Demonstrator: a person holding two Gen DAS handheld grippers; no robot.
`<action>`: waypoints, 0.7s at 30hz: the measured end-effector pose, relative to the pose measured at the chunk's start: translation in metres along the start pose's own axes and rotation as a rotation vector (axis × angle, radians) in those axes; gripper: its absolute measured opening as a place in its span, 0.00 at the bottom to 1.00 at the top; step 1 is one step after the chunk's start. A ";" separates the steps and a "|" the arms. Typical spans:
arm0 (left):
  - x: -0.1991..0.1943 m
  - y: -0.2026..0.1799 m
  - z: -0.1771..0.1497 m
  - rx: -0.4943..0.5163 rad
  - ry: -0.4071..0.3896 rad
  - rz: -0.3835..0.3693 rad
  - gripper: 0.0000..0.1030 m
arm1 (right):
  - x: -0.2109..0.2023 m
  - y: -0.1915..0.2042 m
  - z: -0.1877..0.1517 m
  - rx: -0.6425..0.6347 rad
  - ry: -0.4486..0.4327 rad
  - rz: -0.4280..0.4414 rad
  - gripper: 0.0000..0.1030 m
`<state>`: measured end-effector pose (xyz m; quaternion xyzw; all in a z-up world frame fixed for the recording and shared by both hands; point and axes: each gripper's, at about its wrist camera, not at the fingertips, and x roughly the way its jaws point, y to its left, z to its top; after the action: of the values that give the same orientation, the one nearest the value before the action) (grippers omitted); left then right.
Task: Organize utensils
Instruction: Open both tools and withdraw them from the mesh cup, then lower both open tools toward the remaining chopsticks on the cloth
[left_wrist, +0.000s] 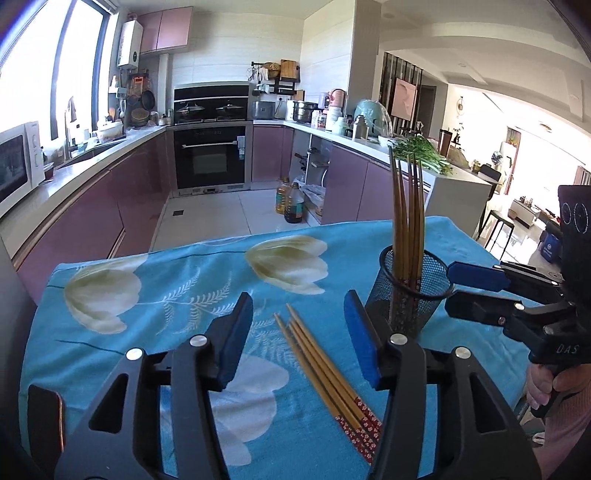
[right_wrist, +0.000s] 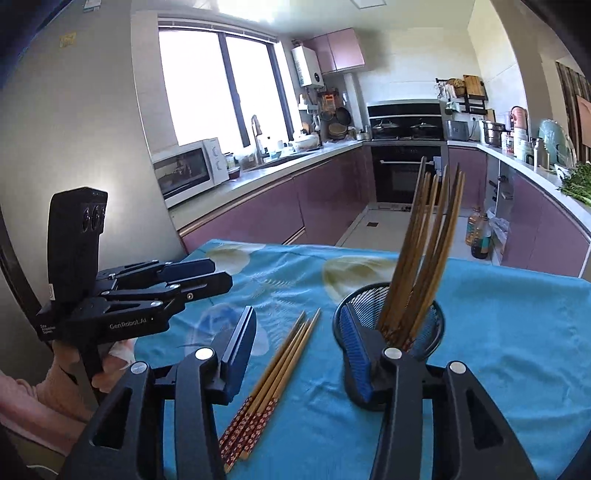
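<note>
Chopsticks (left_wrist: 325, 373) lie loose (tablecloth (left_wrist: 166, 295)) between open left tongs (left_wrist: 297, 334).

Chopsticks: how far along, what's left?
Partly done. Done: a bunch of chopsticks stands in the black mesh holder. In hand: nothing; left gripper and right gripper are both open and empty. Left: four loose chopsticks on the blue floral cloth.

Left wrist view: loose chopsticks (left_wrist: 325, 373) lie on the counter (left_wrist: 166, 295) at lower centre. The mesh holder (left_wrist: 413, 284) stands right of them, with upright chopsticks (left_wrist: 406, 214) in it.
</note>
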<state>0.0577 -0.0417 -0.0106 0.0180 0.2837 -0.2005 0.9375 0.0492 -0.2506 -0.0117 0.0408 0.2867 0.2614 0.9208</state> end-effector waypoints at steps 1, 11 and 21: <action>-0.001 0.002 -0.005 -0.004 0.004 0.011 0.57 | 0.006 0.001 -0.004 0.003 0.020 0.007 0.44; 0.010 0.015 -0.045 -0.061 0.073 0.086 0.79 | 0.053 0.014 -0.041 0.036 0.190 0.013 0.44; 0.017 0.010 -0.059 -0.038 0.103 0.128 0.88 | 0.064 0.010 -0.056 0.047 0.254 -0.025 0.44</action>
<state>0.0430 -0.0301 -0.0701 0.0287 0.3334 -0.1336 0.9328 0.0584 -0.2136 -0.0882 0.0255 0.4075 0.2463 0.8790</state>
